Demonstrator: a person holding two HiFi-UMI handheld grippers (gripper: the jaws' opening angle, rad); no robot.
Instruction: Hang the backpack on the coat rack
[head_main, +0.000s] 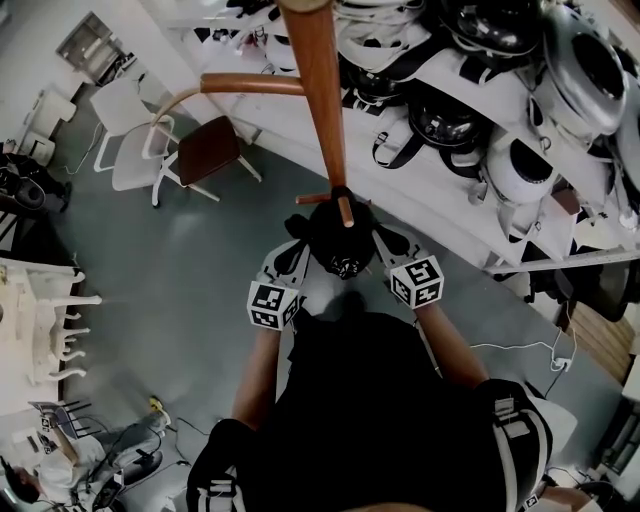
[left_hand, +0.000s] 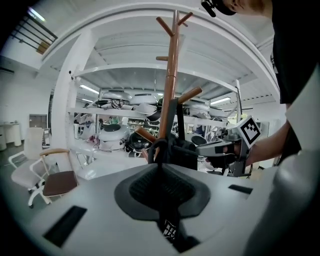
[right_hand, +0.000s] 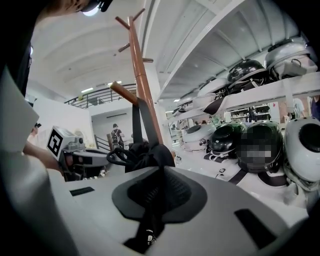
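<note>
A small black backpack (head_main: 340, 242) hangs bunched against the wooden coat rack (head_main: 320, 90), just under a low peg (head_main: 344, 209). My left gripper (head_main: 292, 262) holds it from the left and my right gripper (head_main: 388, 246) from the right. In the left gripper view the jaws (left_hand: 161, 172) are shut on a black strap of the backpack (left_hand: 182, 150). In the right gripper view the jaws (right_hand: 158, 182) are shut on black strap too, with the backpack (right_hand: 145, 152) just ahead. A flat strap (right_hand: 136, 120) runs up along the pole (right_hand: 142, 85) towards an angled peg (right_hand: 123, 93).
White shelving (head_main: 470, 200) loaded with black and white helmet-like shells runs along the right, close behind the rack. A brown-seated chair (head_main: 205, 150) and a white chair (head_main: 125, 125) stand to the left. A cable and plug (head_main: 555, 360) lie on the grey floor.
</note>
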